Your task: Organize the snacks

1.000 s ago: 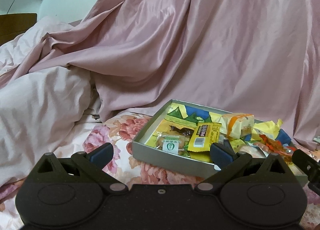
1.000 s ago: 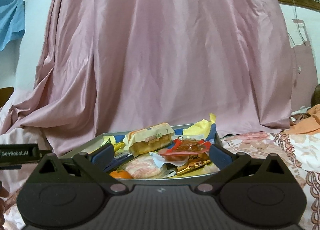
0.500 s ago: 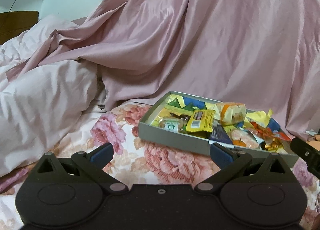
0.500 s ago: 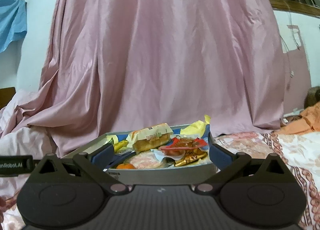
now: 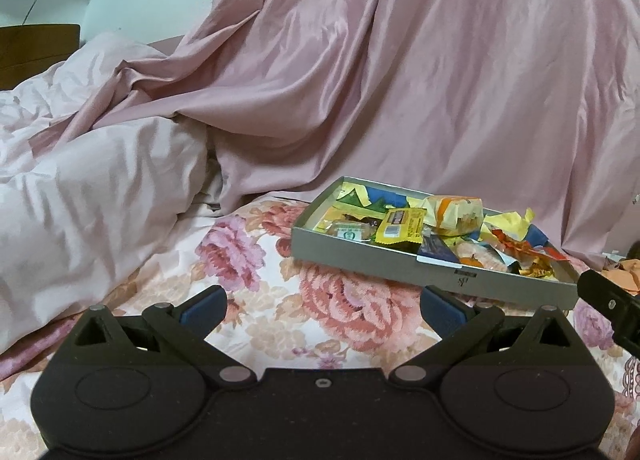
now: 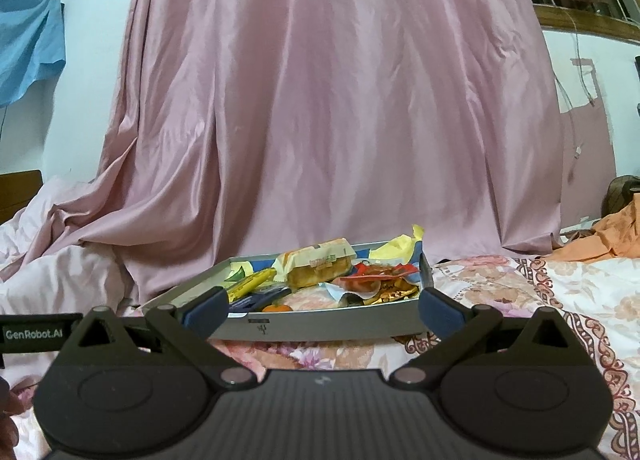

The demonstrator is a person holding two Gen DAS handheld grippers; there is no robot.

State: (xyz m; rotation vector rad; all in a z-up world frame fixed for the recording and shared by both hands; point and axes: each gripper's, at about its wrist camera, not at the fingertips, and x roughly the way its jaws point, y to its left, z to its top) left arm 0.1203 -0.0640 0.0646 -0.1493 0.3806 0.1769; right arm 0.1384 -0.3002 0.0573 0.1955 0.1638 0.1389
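A shallow grey box point(image 5: 360, 258) point(image 6: 320, 326) rests on a floral bedsheet and holds several wrapped snacks. Among them are a yellow bar point(image 5: 400, 226), a wrapped bun point(image 5: 456, 212) point(image 6: 320, 264), a small green-labelled packet point(image 5: 350, 231) and a red wrapper point(image 6: 376, 274). My left gripper point(image 5: 323, 310) stands open over the sheet, short of the box's near left side, with nothing between its fingers. In the right wrist view my right gripper point(image 6: 322, 310) is open and empty just in front of the box's long wall. Part of the right gripper shows at the left wrist view's right edge.
A pink satin cloth point(image 5: 400, 80) point(image 6: 340, 100) hangs behind the box. A rumpled pale quilt point(image 5: 80, 188) lies to the left. Orange fabric point(image 6: 612, 232) sits at the far right. The floral sheet point(image 5: 340, 324) spreads between the grippers and the box.
Both grippers have drawn back from the box, which now looks smaller and farther away. Both stayed open and empty; the snacks have not moved.
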